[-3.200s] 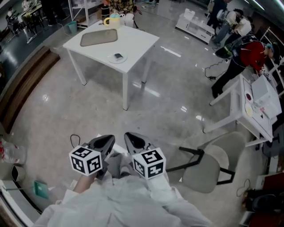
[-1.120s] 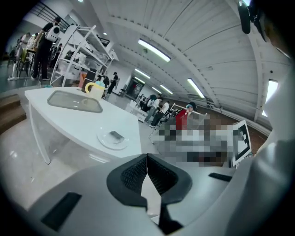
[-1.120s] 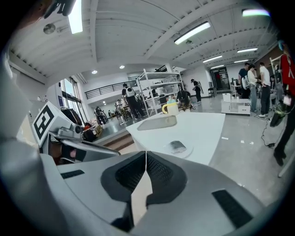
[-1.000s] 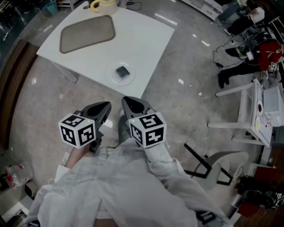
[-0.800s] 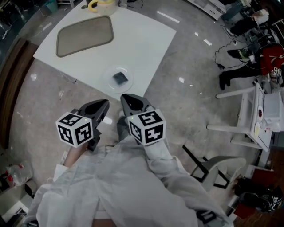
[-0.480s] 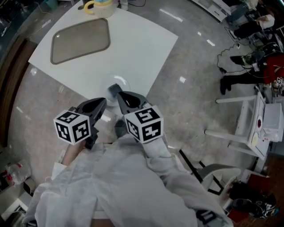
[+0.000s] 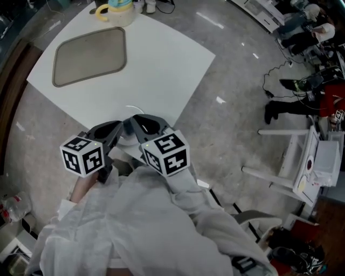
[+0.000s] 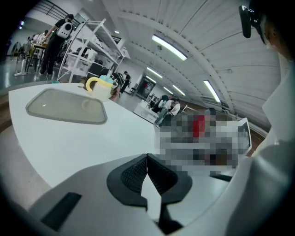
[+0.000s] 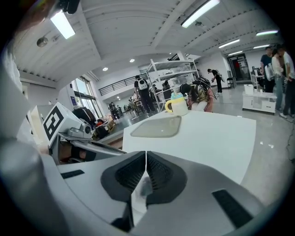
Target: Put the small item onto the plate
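Note:
In the head view both grippers hang over the near corner of the white table. My left gripper and right gripper sit side by side, tips almost touching. They cover the clear plate, of which only a thin arc of rim shows. The small dark item is hidden beneath them. The left gripper has its jaws shut with nothing between them, seen in its own view. The right gripper is shut too, and a pale blurred patch shows through the gap below its pads.
A grey tray lies on the far left of the table, with a yellow-handled cup behind it. Grey floor surrounds the table. A second white table and a chair stand to the right. People stand in the background of the gripper views.
The table has come closer and both grippers have moved forward over its near corner. The plate and the dark item, plainly visible a second ago, are now covered by the jaws.

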Demonstrator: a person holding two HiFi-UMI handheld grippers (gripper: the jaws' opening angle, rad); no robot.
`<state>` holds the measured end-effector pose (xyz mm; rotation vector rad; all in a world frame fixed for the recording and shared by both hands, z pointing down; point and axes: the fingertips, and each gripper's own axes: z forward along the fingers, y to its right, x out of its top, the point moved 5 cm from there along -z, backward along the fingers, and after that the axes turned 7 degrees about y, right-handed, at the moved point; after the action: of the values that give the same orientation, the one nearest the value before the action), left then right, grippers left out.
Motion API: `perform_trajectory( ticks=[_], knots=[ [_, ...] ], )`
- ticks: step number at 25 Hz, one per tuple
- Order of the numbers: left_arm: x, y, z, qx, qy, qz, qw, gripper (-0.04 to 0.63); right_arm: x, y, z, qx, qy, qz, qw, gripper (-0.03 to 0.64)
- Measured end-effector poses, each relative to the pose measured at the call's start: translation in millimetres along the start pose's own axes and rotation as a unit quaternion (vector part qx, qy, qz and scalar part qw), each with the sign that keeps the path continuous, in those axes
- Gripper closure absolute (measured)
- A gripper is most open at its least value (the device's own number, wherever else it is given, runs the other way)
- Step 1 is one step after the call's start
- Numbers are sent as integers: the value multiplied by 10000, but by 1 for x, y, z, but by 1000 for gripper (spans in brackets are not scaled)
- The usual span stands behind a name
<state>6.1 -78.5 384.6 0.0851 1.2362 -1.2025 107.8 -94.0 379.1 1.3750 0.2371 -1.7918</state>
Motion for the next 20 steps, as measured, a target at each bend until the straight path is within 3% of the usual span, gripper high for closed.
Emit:
perform_trajectory(
  ticks=[8,20],
  knots=[
    [-4,-22,-6,269,-54,-242,9993,586,-13,7,0,-82,-216,152,9996,600],
    [-13,-38,-14,50,-463,-81,9989,584,-24,4,2,-422,-380,440,9974,600]
  ],
)
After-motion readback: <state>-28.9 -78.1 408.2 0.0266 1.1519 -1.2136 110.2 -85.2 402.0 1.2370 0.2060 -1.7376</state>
